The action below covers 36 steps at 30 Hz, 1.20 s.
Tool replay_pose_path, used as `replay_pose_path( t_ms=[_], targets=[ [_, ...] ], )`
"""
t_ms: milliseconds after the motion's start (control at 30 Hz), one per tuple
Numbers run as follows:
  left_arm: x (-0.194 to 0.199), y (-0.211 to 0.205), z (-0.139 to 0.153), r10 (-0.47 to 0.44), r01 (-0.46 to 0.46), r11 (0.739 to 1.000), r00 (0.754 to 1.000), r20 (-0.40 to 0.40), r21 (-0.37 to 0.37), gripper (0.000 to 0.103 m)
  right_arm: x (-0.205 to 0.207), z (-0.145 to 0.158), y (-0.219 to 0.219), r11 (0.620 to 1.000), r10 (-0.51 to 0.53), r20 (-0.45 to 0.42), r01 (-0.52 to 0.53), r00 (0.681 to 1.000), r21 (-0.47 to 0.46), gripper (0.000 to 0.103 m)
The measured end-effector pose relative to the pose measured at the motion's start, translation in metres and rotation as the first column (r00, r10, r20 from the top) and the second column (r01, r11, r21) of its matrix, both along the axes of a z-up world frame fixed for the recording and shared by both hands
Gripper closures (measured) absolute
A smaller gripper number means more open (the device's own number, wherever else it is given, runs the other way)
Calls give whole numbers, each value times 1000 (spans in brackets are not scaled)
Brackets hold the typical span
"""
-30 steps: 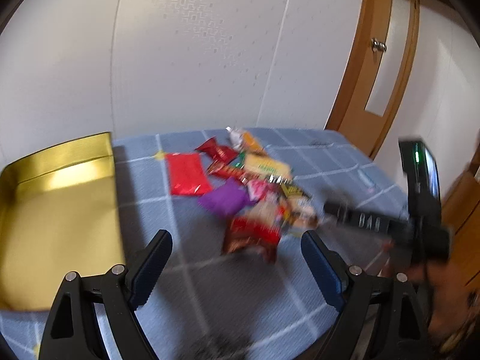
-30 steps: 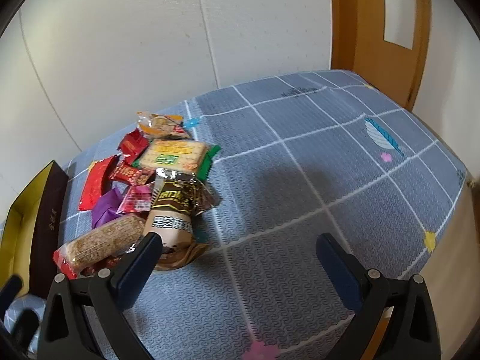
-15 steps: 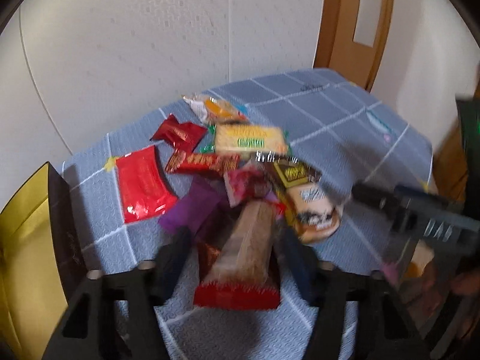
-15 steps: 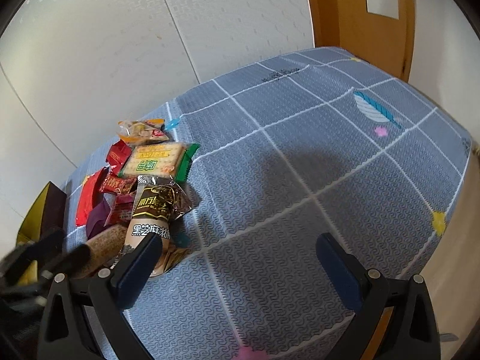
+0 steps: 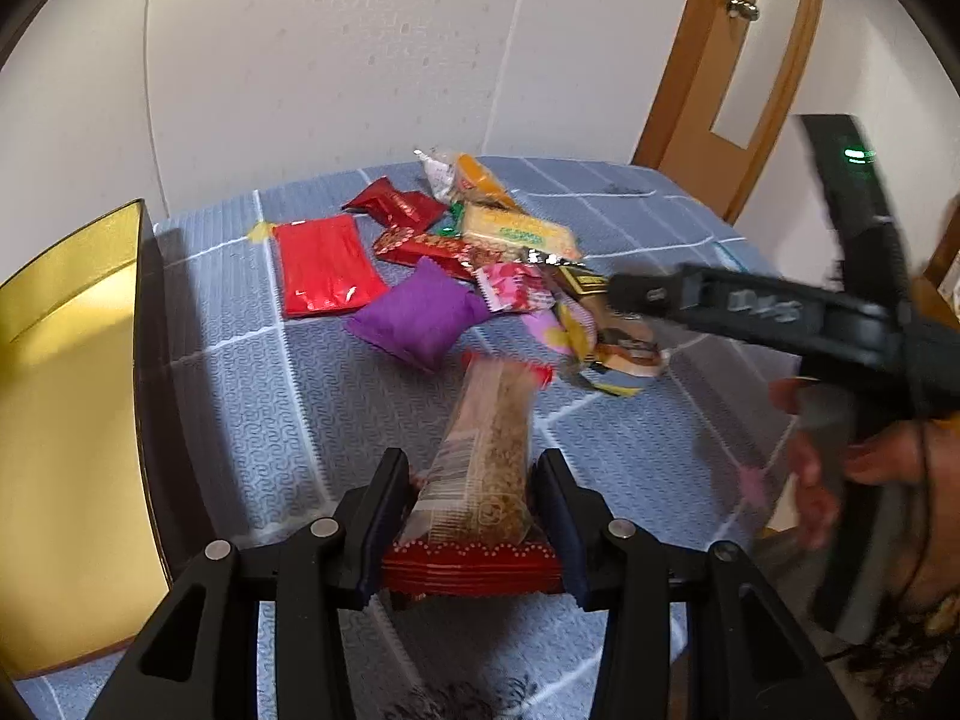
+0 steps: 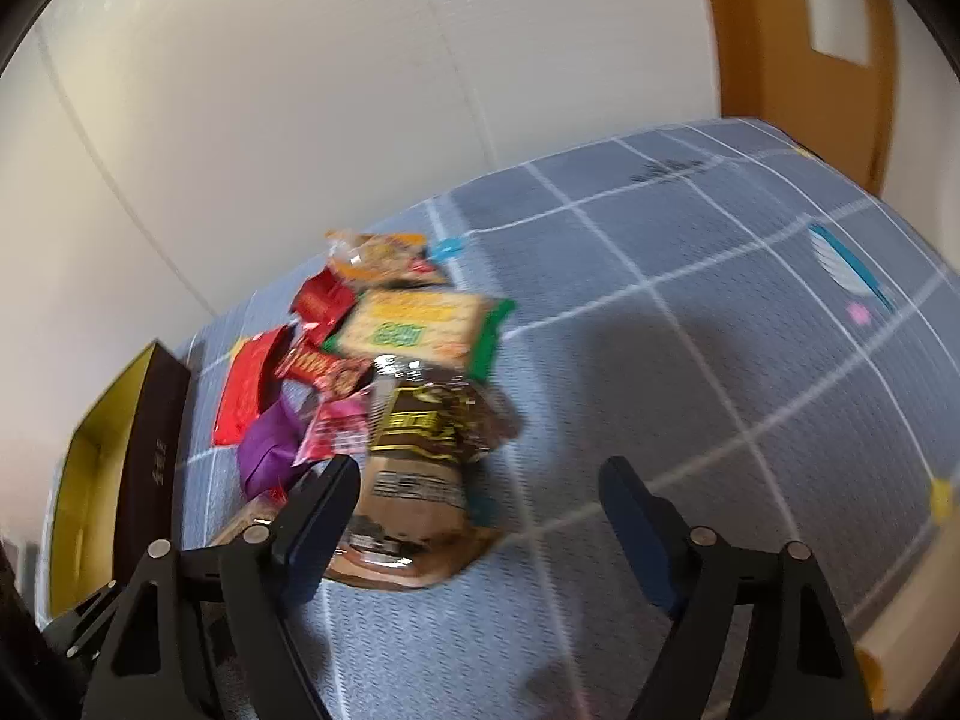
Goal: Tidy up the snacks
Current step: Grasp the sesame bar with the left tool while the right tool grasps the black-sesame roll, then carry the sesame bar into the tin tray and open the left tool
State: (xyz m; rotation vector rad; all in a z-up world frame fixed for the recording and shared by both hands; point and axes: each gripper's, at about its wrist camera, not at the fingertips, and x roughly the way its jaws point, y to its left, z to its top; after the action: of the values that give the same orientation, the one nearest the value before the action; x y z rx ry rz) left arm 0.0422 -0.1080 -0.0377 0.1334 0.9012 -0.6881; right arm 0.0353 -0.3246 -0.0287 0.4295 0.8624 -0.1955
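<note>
While its jaws close, the left gripper [image 5: 474,516] pinches the near end of a long cereal bar [image 5: 486,456] in a red-edged clear wrapper, its far end raised over the blue checked tablecloth [image 5: 270,420]. Beyond lies the snack pile, including a purple packet [image 5: 420,315] and a red packet [image 5: 324,267]; a gold box [image 5: 66,408] stands left. Jaws spread but narrowing, the right gripper [image 6: 480,510] hovers beside a brown packet [image 6: 414,480], nothing clearly pressed between them

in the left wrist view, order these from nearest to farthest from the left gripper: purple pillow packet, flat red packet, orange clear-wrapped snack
1. Purple pillow-shaped packet, just ahead of the left hand-held gripper.
2. Flat red foil packet, farther, left.
3. Orange clear-wrapped snack, at the pile's far end.
</note>
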Motion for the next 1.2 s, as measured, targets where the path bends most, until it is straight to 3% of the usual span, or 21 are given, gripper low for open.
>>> replay_pose_path(
  t_ms=[100, 333, 500, 633, 833, 867, 933, 967, 1200],
  targets=[
    [-4, -3, 4, -9, 7, 1000, 998, 55, 28, 58, 12, -5, 9, 999, 44, -31, -45, 999, -11, 22],
    [-2, -17, -3, -46, 42, 998, 997, 56, 56, 57, 20, -16, 16, 996, 87, -79, -90, 993, -27, 49],
    [0, -24, -7, -74, 73, 997, 997, 12, 38, 57, 11, -15, 10, 996, 69, -86, -73, 994, -52, 50],
    [12, -21, -4, -72, 67, 995, 996, -61, -76, 44, 4, -15, 4, 996, 47, -88, -53, 995, -67, 51],
    [28, -44, -15, -85, 87, 995, 995, -50, 45, 44, 3, -14, 1, 998, 26, -85, -31, 996, -48, 50],
    [29, -44, -19, -87, 90, 995, 995, -57, 52, 45, 3, -14, 2, 998, 26, -85, -31, 996, -56, 50],
    [30, -43, -23, -65, 68, 996, 997, -40, 61, 65, 4, -14, 3, 998, 27, -84, -32, 996, -59, 50],
    [30, -44, -23, -58, 60, 996, 998, -37, 67, 69, 4, -14, 3, 998, 28, -84, -32, 996, -53, 50],
    [24, -31, -13, -55, 54, 998, 998, -17, -15, 72, 4, -15, 4, 998, 20, -78, -24, 997, -53, 53]
  ],
)
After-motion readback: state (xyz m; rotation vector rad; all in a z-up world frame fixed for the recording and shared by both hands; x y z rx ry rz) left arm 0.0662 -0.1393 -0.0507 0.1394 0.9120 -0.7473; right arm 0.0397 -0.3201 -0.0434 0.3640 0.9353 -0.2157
